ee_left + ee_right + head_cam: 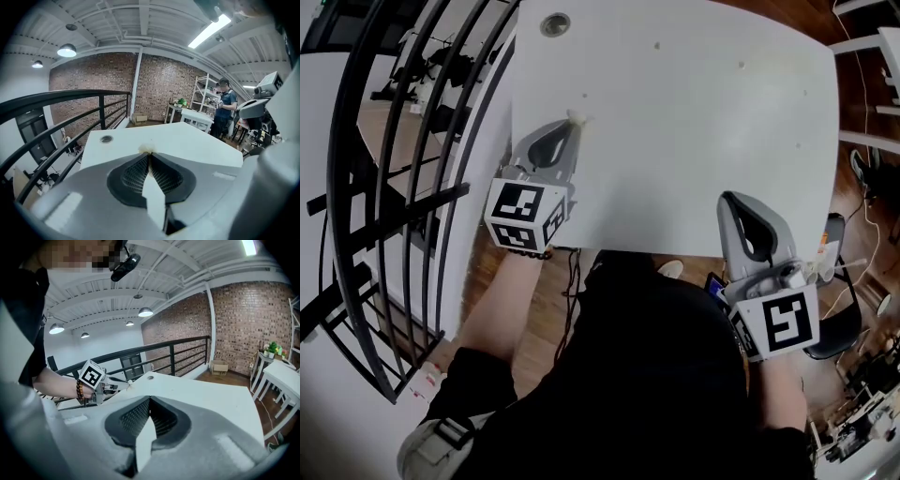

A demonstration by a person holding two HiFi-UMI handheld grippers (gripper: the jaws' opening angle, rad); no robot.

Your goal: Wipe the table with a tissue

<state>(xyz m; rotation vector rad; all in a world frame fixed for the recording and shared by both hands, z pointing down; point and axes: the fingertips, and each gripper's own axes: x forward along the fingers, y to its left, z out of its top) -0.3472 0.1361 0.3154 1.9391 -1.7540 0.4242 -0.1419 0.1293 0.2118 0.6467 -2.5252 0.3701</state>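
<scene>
My left gripper [572,128] had its fingers clamped on a small tissue [577,117] at the white tabletop [694,112]; my right gripper [732,200] had its fingers together, empty.

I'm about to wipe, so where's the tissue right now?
In the head view the tissue is a small wad pinched by the left gripper, over the left part of the white table.

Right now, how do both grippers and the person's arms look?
Left gripper and right gripper are grey tapered shells with black meshed pads, each carrying a white cube with black square markers. The person wears a black short-sleeved top and a brown bead bracelet.
</scene>
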